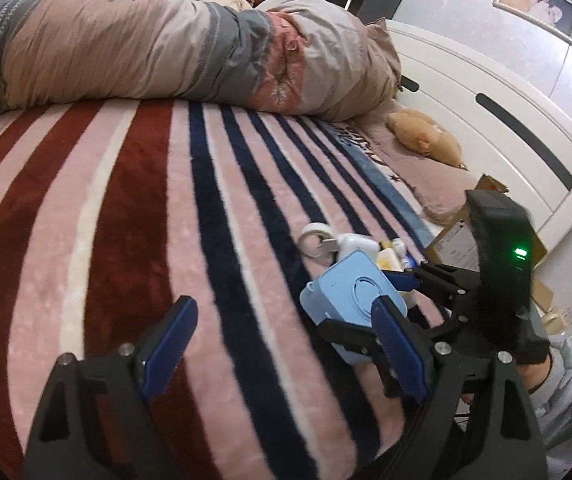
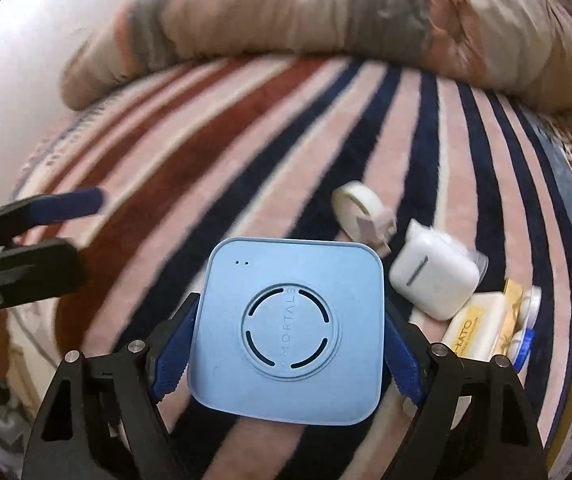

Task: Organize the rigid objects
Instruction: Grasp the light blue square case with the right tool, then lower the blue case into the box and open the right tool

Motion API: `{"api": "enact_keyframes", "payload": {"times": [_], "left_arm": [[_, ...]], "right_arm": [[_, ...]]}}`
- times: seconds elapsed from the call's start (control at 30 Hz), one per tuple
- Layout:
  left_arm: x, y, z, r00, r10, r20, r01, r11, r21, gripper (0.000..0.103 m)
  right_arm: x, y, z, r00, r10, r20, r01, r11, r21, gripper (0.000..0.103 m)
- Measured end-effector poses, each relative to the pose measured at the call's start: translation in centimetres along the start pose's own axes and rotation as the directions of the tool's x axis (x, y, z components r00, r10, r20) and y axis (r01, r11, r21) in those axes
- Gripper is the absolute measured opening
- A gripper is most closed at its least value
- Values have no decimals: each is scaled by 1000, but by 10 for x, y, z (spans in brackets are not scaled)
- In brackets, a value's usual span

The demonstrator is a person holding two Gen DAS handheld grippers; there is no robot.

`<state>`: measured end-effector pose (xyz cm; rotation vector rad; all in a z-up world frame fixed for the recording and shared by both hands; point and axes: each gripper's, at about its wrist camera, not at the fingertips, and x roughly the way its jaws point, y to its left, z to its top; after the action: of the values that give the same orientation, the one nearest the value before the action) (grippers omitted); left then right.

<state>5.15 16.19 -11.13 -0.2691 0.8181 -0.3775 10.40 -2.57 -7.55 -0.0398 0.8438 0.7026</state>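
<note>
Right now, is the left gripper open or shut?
Open. In the left wrist view the left gripper has its blue fingers wide apart, with only the striped blanket between them.

Even, soft indoor light in both views; shadows faint, no glare. Left wrist view sharp at centre. Right wrist view motion-blurred across the bedding (image 2: 293, 12) and toward the edges. Strong fisheye curvature, dark corner vignetting throughout.
</note>
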Motion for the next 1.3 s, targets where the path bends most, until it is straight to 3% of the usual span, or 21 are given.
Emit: {"api": "enact_keyframes", "payload": {"times": [0.2,0.33,0.37,0.4,0.5,0.6,0.8,0.9,0.97,1.1,1.17,1.3], "left_arm": [[-16,-37,17,986,-167,25,167,986,12,86],[-25,-71,29,951,-307,28,306,951,38,84],[-26,-84,33,948,-319,23,318,947,48,76],[-27,-93,35,946,-324,18,323,945,57,63],[-28,-128,44,950,-312,13,309,945,106,43],[-26,-165,51,952,-306,-1,302,939,161,33],[2,-250,65,944,-323,-70,330,904,273,30],[27,-291,73,925,-360,-118,379,876,298,28],[40,-314,76,907,-392,-153,420,854,306,26],[43,-352,84,900,-409,-148,435,826,358,26],[41,-364,90,905,-399,-151,426,822,378,26],[39,-373,94,928,-339,-151,371,839,397,27]], "right_arm": [[-62,16,1,981,93,169,-77,992,-102,81],[-104,22,-3,944,154,291,-105,978,-179,81],[-117,21,-8,933,159,321,-100,976,-192,81],[-123,23,-7,926,161,342,-94,974,-204,81],[-150,14,-16,908,143,394,-56,973,-224,81],[-175,-7,-24,898,114,425,-31,980,-198,80],[-217,-66,-45,889,54,455,-3,994,-110,79],[-238,-100,-60,889,-2,458,30,998,-55,79],[-253,-122,-74,877,5,481,11,999,-31,79],[-286,-151,-93,838,1,546,-22,999,32,79],[-298,-157,-95,827,-9,563,-12,999,34,79],[-303,-167,-92,818,35,574,-61,998,26,79]]}}
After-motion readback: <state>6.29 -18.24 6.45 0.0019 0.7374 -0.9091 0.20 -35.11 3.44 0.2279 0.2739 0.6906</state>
